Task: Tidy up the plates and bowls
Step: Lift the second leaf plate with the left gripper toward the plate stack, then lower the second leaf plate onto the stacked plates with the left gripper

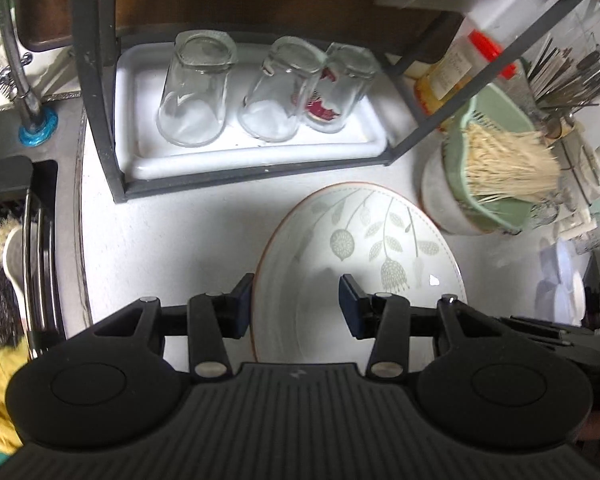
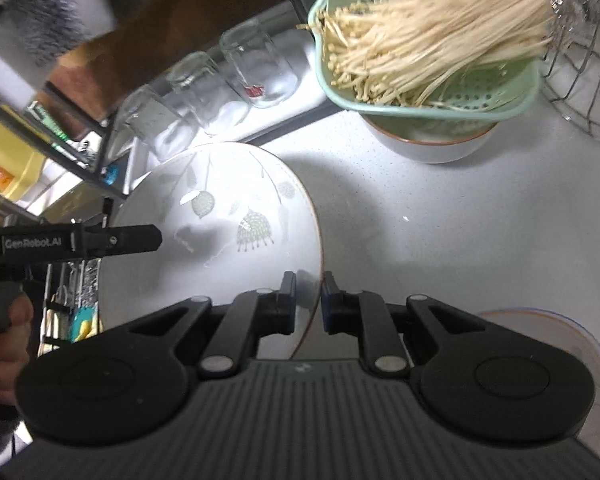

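A white plate with a grey-green leaf pattern and a brown rim lies over the pale counter, tilted in the right wrist view. My right gripper is shut on its right rim, one pad on each face. My left gripper stands open. The plate's left rim lies between its pads, close to the left pad, and neither pad presses on it. One of its fingers shows over the plate's left side in the right wrist view. A white bowl holds a green colander of enoki mushrooms.
Three upturned glasses stand on a white tray in a dark metal rack. The sink and tap are at the left. Another white plate lies at the right. A wire basket stands beyond the colander. A hand holds the left gripper's handle.
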`<move>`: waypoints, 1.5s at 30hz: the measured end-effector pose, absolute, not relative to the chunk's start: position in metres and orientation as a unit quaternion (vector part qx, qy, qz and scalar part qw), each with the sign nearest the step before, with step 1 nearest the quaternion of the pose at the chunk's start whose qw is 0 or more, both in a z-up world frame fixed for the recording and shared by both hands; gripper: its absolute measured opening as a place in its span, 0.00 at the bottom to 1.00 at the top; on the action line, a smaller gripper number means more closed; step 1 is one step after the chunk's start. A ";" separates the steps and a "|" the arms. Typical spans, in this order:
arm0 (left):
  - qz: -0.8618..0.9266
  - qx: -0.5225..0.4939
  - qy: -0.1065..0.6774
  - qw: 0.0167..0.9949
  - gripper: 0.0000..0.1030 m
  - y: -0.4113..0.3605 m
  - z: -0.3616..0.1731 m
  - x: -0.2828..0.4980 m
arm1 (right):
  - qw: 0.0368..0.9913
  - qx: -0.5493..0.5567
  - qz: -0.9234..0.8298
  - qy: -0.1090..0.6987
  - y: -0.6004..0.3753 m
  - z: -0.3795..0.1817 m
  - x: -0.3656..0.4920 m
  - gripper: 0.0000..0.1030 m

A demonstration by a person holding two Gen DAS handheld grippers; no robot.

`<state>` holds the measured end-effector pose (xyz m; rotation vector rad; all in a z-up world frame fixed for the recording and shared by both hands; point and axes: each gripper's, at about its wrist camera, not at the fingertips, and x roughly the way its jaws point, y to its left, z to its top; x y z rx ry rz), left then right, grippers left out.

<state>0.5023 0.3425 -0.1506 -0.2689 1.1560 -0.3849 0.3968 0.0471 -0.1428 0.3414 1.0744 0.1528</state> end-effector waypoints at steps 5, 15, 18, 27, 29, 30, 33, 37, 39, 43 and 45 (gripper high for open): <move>-0.184 -0.135 0.519 0.824 0.49 0.326 -0.131 0.485 | 0.847 0.178 0.075 0.495 0.032 -0.125 0.373 0.15; -0.209 -0.129 0.518 0.819 0.49 0.286 -0.118 0.444 | 0.859 0.204 0.051 0.467 -0.004 -0.107 0.322 0.15; -0.217 -0.124 0.520 0.817 0.49 0.273 -0.118 0.433 | 0.860 0.213 0.043 0.461 -0.016 -0.104 0.308 0.15; -0.228 -0.108 0.534 0.807 0.49 0.223 -0.124 0.411 | 0.859 0.210 0.023 0.466 -0.052 -0.109 0.276 0.15; -0.229 -0.100 0.539 0.805 0.49 0.211 -0.128 0.407 | 0.858 0.208 0.020 0.469 -0.061 -0.111 0.270 0.15; -0.230 -0.096 0.541 0.803 0.49 0.205 -0.129 0.405 | 0.856 0.209 0.019 0.471 -0.066 -0.113 0.268 0.15; -0.229 -0.087 0.546 0.801 0.49 0.189 -0.133 0.397 | 0.853 0.205 0.017 0.480 -0.078 -0.119 0.261 0.15; -0.222 -0.078 0.553 0.799 0.49 0.172 -0.138 0.390 | 0.849 0.203 0.021 0.487 -0.092 -0.124 0.254 0.15; -0.218 -0.072 0.556 0.799 0.49 0.165 -0.141 0.389 | 0.845 0.205 0.023 0.492 -0.097 -0.128 0.253 0.15; -0.206 -0.045 0.564 0.799 0.49 0.153 -0.149 0.387 | 0.843 0.198 0.031 0.498 -0.104 -0.135 0.252 0.15; -0.195 -0.036 0.570 0.798 0.49 0.149 -0.153 0.387 | 0.843 0.187 0.037 0.503 -0.105 -0.139 0.253 0.15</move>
